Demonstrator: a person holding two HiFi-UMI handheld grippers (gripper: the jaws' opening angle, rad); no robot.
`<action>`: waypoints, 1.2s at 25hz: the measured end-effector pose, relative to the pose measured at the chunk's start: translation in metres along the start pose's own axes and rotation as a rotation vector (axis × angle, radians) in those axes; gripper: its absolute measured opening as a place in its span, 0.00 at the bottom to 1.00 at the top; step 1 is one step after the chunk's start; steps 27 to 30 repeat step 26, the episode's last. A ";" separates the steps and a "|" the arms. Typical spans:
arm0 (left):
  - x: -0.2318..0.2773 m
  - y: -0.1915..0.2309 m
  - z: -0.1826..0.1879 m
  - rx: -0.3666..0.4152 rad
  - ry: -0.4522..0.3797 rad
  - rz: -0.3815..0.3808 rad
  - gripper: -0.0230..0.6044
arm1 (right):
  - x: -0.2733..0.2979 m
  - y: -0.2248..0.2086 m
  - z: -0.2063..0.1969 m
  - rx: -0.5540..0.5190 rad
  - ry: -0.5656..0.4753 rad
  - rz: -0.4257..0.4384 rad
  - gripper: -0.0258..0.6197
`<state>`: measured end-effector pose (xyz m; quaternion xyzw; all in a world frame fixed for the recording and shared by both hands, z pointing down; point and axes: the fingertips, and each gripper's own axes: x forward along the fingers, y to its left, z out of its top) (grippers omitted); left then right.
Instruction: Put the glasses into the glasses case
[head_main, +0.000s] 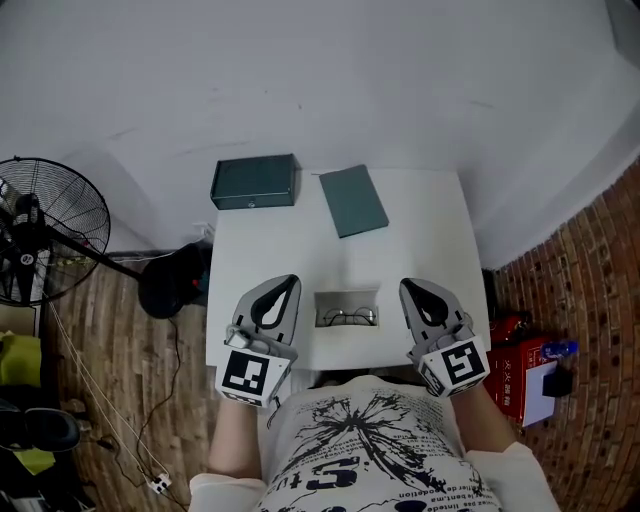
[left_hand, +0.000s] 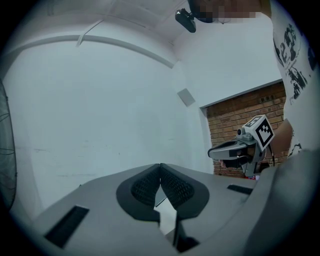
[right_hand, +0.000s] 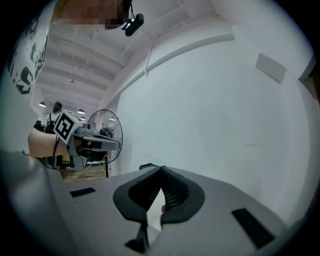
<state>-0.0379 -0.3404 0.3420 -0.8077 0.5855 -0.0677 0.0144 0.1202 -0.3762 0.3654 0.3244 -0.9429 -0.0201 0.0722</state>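
Head view looks down on a white surface (head_main: 300, 260) with a dark green case (head_main: 255, 182) on it. Just right of the case lies a flat green piece (head_main: 353, 200). Well apart from the case, toward the person, the glasses (head_main: 347, 317) lie in a shallow white tray (head_main: 330, 297). The left gripper (head_main: 290, 281) is held nearer the person than the case, almost straight below it in the picture. The right gripper (head_main: 408, 286) is as near but off to the case's right. Each gripper's jaws are pressed together with nothing between them. A fan (head_main: 50, 230) stands on the floor left of the case.
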 end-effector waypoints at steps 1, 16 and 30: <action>0.001 0.000 0.000 -0.002 -0.002 0.000 0.06 | 0.000 0.000 -0.001 -0.001 0.006 -0.006 0.06; 0.006 -0.017 -0.001 0.015 0.021 -0.020 0.06 | -0.008 -0.008 0.002 0.036 -0.029 -0.026 0.06; 0.011 -0.021 -0.002 0.046 0.049 -0.017 0.06 | -0.012 -0.019 0.002 0.006 -0.024 -0.071 0.06</action>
